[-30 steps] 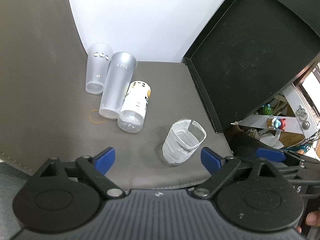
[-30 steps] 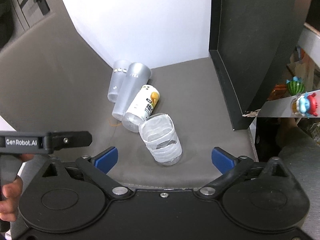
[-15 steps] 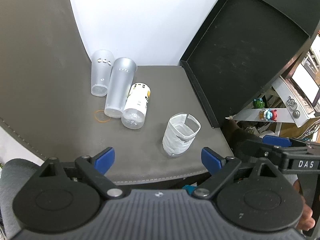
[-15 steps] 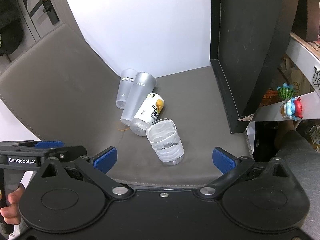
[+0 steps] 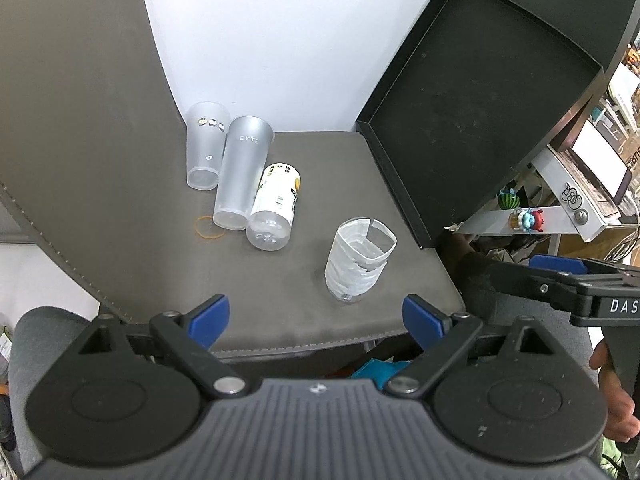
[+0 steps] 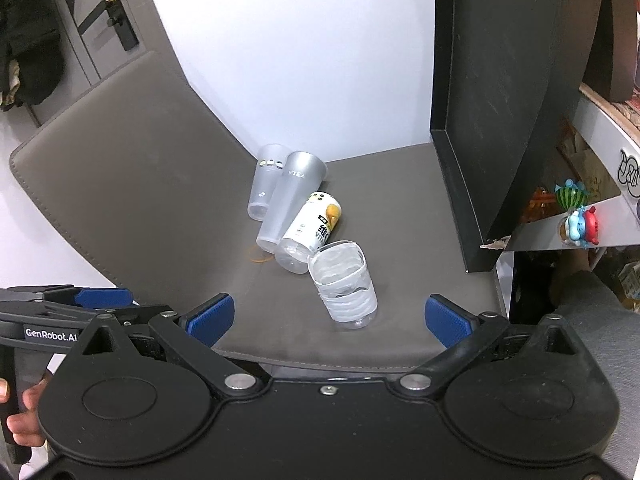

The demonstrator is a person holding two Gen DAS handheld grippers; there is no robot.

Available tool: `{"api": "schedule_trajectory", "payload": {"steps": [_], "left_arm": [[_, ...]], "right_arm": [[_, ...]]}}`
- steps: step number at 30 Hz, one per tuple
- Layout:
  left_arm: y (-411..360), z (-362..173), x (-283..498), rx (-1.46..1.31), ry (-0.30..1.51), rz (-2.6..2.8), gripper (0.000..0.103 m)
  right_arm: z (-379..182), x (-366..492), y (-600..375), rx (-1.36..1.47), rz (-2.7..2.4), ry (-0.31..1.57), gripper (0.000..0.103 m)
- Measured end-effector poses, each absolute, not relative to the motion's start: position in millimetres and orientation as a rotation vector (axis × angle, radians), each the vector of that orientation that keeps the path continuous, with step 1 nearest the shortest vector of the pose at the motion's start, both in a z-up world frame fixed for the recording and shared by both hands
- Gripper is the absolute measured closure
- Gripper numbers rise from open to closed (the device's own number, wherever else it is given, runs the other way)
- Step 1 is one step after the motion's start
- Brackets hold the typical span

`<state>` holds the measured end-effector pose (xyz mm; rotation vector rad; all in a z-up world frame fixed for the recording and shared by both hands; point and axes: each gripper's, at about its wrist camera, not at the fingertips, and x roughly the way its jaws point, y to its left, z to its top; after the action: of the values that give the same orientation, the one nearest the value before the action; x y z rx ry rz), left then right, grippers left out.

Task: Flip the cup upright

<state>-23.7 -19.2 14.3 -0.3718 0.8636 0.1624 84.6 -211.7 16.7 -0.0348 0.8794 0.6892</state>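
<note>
left wrist view: translucent ribbed cup (image 5: 359,265) standing upright, split rim, near front edge of grey mat (image 5: 120,184), apart from three toppled cups. left gripper (image 5: 316,316) and right gripper (image 6: 330,318) spread wide, holding nothing.

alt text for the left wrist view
A taped clear cup stands upright on a grey mat, ahead of the open, empty left gripper. Three cups lie on their sides behind it, beside a black tray.
</note>
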Motion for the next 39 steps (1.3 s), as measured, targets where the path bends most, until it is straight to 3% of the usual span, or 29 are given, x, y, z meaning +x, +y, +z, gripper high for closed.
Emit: {"api": "schedule_trajectory", "payload": {"steps": [39], "left_arm": [[-22.9,14.9,-26.2,-0.357,0.872,0.156,0.010]], "right_arm": [[13.5,87.4,-216.5,-0.004,0.665,0.904,0.000]]}}
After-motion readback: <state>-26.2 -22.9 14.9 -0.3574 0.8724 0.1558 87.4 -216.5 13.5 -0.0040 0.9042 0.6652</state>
